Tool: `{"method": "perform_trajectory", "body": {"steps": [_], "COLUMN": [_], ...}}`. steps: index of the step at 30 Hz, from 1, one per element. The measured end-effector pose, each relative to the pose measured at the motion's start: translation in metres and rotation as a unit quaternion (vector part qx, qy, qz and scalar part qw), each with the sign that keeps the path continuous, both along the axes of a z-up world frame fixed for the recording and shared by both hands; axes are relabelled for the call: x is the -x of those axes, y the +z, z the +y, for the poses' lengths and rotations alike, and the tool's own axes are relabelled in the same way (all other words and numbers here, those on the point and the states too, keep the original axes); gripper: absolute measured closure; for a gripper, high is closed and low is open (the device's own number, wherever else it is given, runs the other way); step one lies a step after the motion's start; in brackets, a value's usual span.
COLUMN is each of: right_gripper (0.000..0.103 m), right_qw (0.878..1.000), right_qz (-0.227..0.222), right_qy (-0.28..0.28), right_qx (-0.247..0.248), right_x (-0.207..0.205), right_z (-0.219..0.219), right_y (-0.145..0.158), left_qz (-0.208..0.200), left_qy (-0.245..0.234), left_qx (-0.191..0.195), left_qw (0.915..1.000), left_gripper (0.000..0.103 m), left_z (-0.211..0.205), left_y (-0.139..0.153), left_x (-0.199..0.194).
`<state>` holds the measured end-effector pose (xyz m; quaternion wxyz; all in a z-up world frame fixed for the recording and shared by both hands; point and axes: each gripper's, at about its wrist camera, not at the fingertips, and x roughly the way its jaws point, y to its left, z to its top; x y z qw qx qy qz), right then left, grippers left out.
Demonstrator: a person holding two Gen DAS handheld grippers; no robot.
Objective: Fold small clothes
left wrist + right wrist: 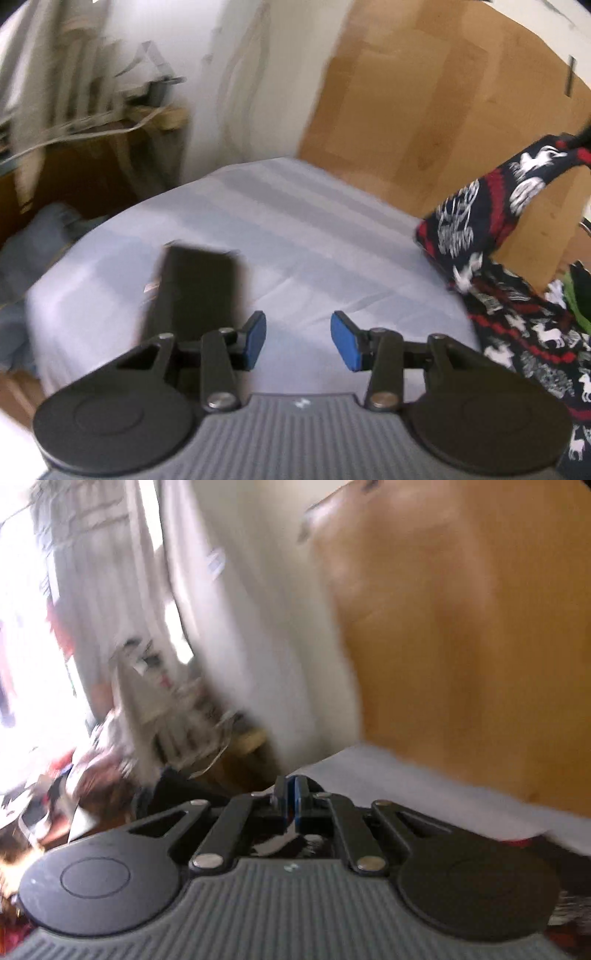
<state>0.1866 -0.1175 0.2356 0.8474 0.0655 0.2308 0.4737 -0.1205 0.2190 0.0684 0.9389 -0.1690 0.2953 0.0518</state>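
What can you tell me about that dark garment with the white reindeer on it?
The garment is dark navy knit-looking cloth with red bands and white reindeer and snowflake figures. Its upper part is lifted off the bed at the right edge of the left view, pulled up into a taut strip; the lower part lies crumpled on the bed's right side. What holds it up is hidden there.

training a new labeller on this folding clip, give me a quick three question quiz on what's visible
1. True or false: the left gripper with blue pads has cloth between its fingers.
2. Which item lies left of that gripper on the pale striped bed sheet: A) folded black garment, B) green towel?
3. What pattern is on the dark navy, red and white knit garment lifted at the right?

Key: 1 false, nothing is between them. 2 A. 3 white reindeer with red bands.
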Motion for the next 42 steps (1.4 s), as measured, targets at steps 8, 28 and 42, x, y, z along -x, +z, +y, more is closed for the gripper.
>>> {"method": "perform_trajectory", "body": {"steps": [8, 28, 42], "right_gripper": [0.097, 0.093, 0.057], "right_qw": [0.992, 0.948, 0.927], "right_qz": [0.021, 0.105, 0.083], "right_qy": [-0.111, -0.292, -0.327], "right_qx": [-0.056, 0.074, 0.163], "right_x": [-0.025, -0.076, -0.044], "right_z": [-0.156, -0.216, -0.201], "right_y": [-0.031, -0.14, -0.172], "left_qz": [-0.011, 0.051, 0.053], "left_qy": [-0.102, -0.15, -0.165], "left_qx": [0.009, 0.021, 0.041], "left_qw": [0.9947, 0.9872, 0.984], "left_gripper": [0.06, 0.092, 0.057], "left_z": [-0.077, -0.186, -0.196], "left_y": [0.021, -0.036, -0.035], "left_x": [-0.126, -0.321, -0.299]}}
